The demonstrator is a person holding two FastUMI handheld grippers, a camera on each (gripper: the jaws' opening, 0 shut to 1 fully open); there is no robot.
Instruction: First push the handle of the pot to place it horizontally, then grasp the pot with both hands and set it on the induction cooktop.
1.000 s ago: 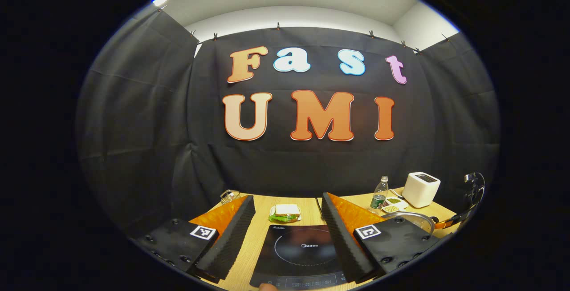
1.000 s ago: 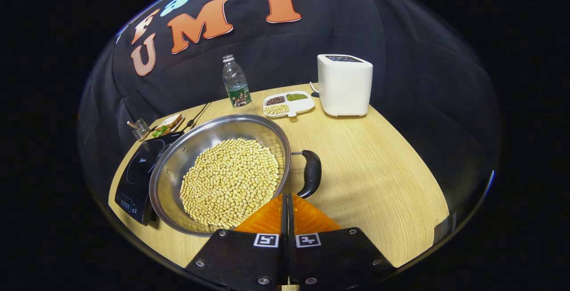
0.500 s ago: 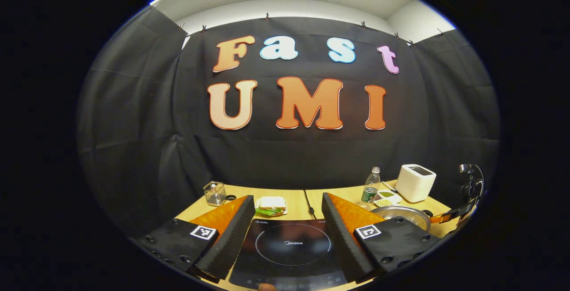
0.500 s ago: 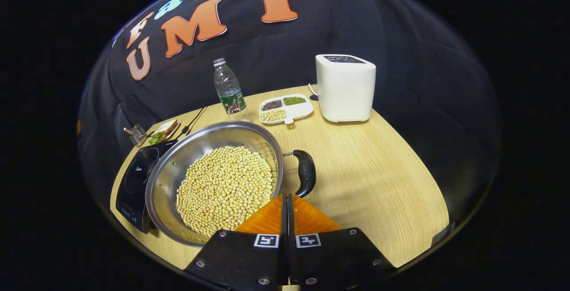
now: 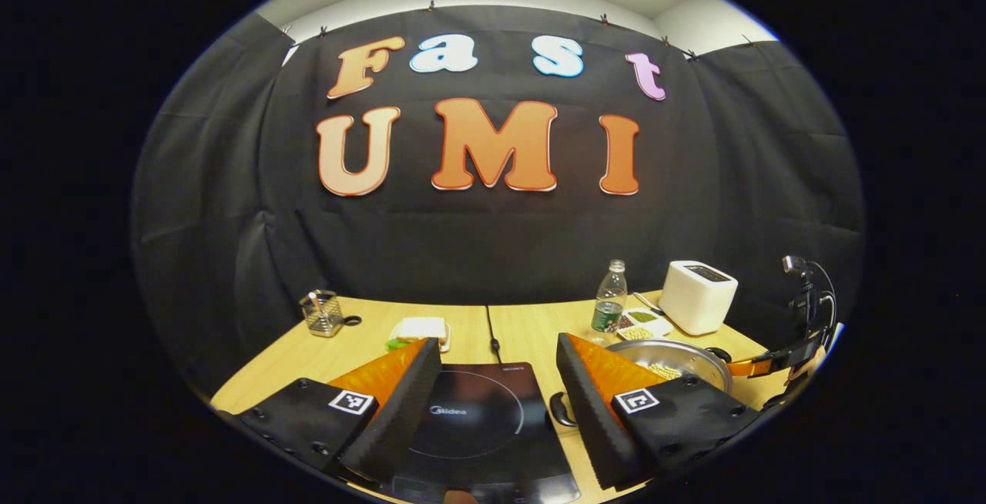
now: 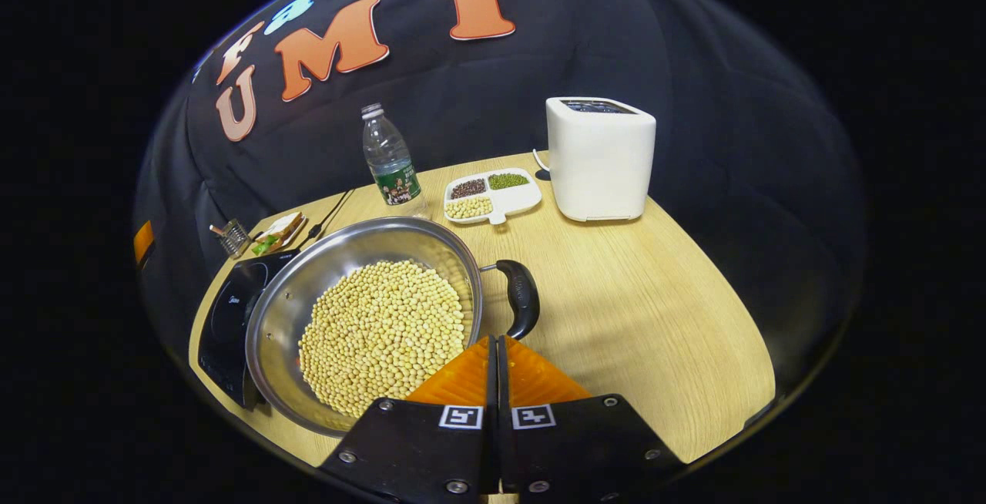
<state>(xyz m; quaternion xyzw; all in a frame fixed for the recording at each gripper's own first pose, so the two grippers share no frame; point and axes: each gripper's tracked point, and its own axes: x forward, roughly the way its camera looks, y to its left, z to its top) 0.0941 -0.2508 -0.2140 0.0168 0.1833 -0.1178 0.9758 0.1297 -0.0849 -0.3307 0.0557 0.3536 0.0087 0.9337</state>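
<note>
On the pale wood-grain table (image 6: 655,319), the flat, glossy black induction cooktop (image 5: 477,427) lies at the left, framed in the left gripper view by the left gripper (image 5: 497,411), whose ridged fingers are spread wide and hold nothing. Just right of it sits the round, shiny steel pot (image 6: 308,296), heaped with small yellow beans (image 6: 381,334). Its curved black handle (image 6: 522,297) sticks out on the right side, toward the boxy white toaster (image 6: 601,157). The right gripper (image 6: 496,354) hovers beside that handle, fingers pressed together, empty.
</note>
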